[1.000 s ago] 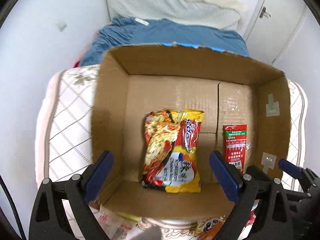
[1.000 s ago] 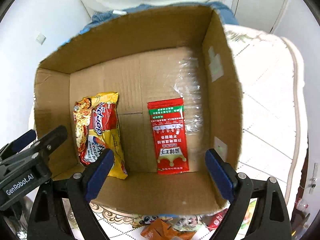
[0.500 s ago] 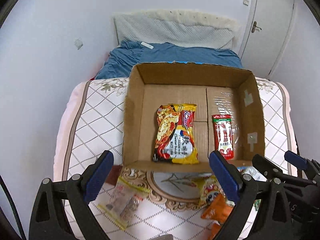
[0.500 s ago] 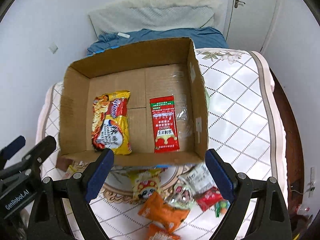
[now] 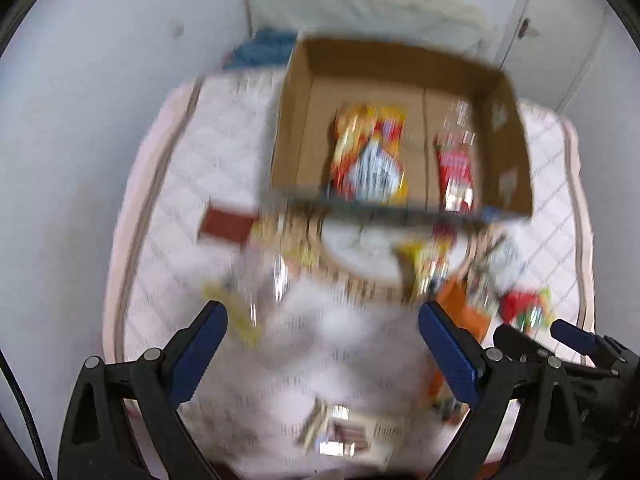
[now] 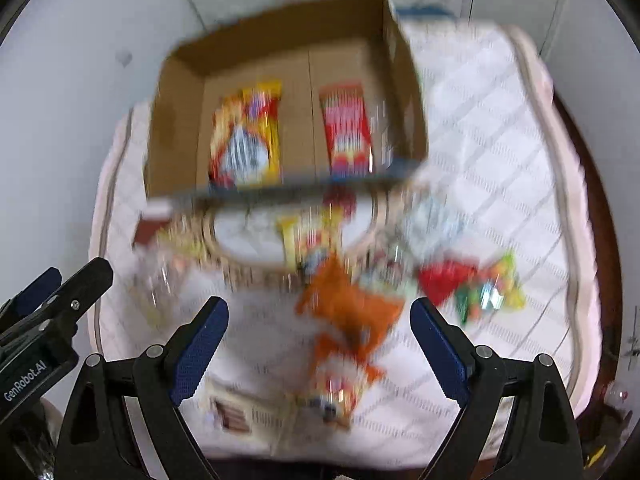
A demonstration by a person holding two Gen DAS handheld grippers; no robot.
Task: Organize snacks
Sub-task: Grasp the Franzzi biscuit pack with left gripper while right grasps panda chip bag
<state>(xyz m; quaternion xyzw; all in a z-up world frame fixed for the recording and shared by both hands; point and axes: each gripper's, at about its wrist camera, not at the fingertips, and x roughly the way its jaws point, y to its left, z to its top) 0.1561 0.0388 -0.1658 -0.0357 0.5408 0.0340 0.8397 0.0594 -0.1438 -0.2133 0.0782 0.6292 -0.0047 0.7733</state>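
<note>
Both views are blurred by motion. A cardboard box (image 5: pixel 296 120) (image 6: pixel 176 120) stands on the quilted white table and holds a yellow noodle packet (image 5: pixel 368 156) (image 6: pixel 246 136) and a red sachet (image 5: pixel 456 168) (image 6: pixel 346 128). Loose snacks lie in front of the box, among them an orange bag (image 6: pixel 348 312) (image 5: pixel 464 312) and a red and green packet (image 6: pixel 468 284). My left gripper (image 5: pixel 322 320) hangs open above the near table with nothing between its fingers. My right gripper (image 6: pixel 318 316) is open above the orange bag, also empty.
A dark red flat packet (image 5: pixel 228 226) lies left of the box. A pale packet (image 6: pixel 248 412) rests near the front edge. The quilted cover (image 6: pixel 500 160) has bare room to the right. White wall and a door (image 5: pixel 560 32) stand behind.
Both grippers have pulled back from the box toward the near edge of the table, so the box looks smaller and the loose snacks in front have come into view. Both stay open.
</note>
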